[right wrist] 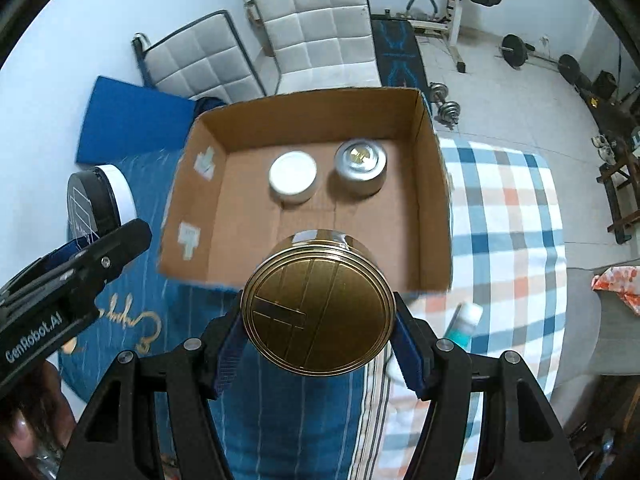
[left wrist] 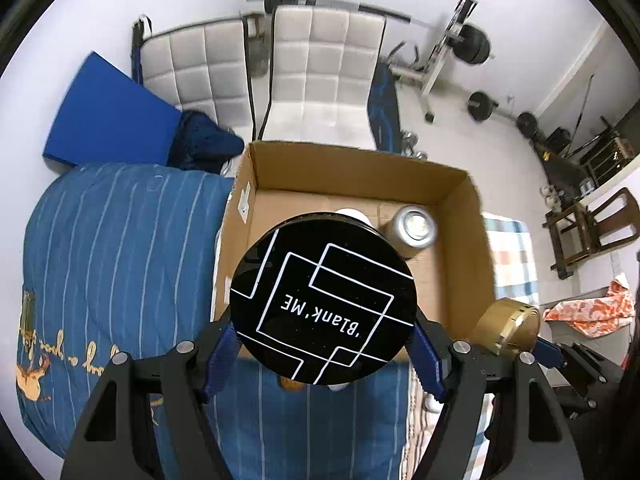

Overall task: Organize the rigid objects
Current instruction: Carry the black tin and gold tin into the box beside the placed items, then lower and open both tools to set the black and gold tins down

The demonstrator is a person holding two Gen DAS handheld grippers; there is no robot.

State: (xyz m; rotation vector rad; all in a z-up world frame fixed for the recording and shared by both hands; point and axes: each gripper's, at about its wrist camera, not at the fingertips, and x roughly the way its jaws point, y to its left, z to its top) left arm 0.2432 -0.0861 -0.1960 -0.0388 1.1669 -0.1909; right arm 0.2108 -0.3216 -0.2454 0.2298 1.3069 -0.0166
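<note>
I hold black tin (left wrist: pixel 324 300) in left gripper (left wrist: pixel 324 344), gold tin (right wrist: pixel 318 312) in right gripper (right wrist: pixel 318 340); cardboard box (right wrist: pixel 434 200) dead ahead below both, right nearer open floor.

In the box (right wrist: pixel 432 208) on the bed, the jar (right wrist: pixel 293 176) sits left of the tin (right wrist: pixel 361 166)

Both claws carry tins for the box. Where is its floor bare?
Cardboard box: bare along the near edge and left wall. Crowded at the back, where the white-lidded jar and silver tin sit beside each other.
</note>
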